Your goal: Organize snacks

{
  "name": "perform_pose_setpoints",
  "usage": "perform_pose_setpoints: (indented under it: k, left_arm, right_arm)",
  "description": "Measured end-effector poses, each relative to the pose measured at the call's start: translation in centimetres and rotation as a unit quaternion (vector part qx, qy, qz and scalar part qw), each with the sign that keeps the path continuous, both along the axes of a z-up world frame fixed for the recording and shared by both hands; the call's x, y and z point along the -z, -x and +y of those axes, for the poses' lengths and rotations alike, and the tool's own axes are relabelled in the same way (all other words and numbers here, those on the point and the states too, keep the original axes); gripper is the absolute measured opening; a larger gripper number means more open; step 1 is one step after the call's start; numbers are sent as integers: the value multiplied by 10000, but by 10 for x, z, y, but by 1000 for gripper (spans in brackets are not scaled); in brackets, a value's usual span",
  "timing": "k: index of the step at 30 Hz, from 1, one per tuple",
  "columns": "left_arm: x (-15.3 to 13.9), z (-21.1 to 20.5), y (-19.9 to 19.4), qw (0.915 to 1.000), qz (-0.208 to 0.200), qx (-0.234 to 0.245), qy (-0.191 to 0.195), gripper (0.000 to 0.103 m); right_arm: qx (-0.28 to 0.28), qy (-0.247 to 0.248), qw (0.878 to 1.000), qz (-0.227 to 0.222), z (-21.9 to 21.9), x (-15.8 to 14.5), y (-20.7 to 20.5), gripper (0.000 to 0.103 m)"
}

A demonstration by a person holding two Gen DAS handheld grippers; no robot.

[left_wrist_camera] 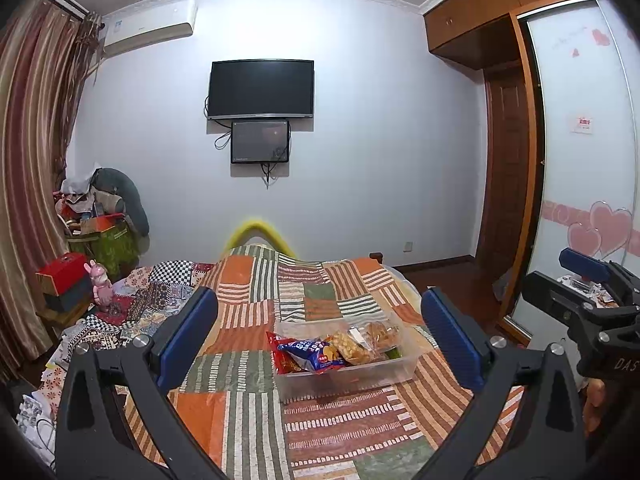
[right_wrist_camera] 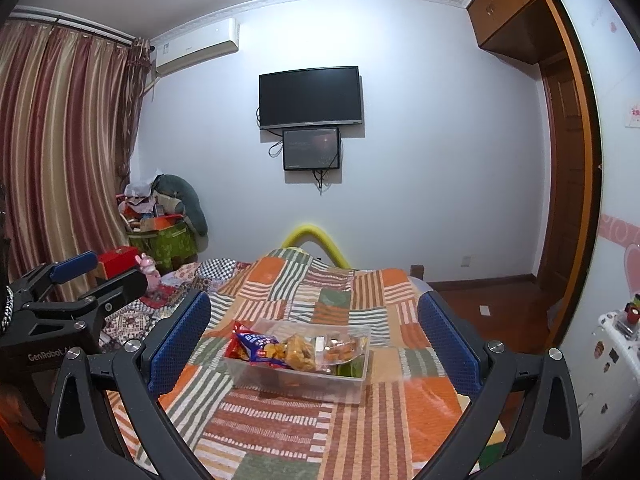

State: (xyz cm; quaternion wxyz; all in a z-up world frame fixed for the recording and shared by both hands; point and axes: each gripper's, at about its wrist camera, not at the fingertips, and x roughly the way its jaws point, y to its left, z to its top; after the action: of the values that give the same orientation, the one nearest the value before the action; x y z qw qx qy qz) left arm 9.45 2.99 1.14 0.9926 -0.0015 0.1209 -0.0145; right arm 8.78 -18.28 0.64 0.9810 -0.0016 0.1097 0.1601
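I see a bedroom with a pale bluish-white wall (left_wrist_camera: 360, 140) ahead of me. A dark television (left_wrist_camera: 262, 89) hangs on it, with a smaller screen (left_wrist_camera: 260, 142) mounted just below, cables dangling. An air conditioner (left_wrist_camera: 150, 26) sits high near the corner, beside striped red-and-gold curtains (left_wrist_camera: 36, 140) on my left. Below them I make out a cluttered pile of bags and boxes (left_wrist_camera: 102, 216) and a red box (left_wrist_camera: 62, 272). The bed (left_wrist_camera: 256, 280) carries a patchwork quilt in orange, green and white stripes. To my right stand wooden cupboards (left_wrist_camera: 472, 16), a brown door (left_wrist_camera: 506, 168) and a sliding wardrobe panel with pink hearts (left_wrist_camera: 600, 228). The floor (right_wrist_camera: 480, 292) is dark reddish wood.
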Motion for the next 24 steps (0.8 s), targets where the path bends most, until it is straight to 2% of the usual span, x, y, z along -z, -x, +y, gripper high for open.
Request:
perform_pose_setpoints:
  k: [24]
  left_arm:
    - [3, -5, -5, 9998, 95, 143, 46, 103]
  right_arm:
    - [17, -37, 10000, 64, -1, 0, -2, 103]
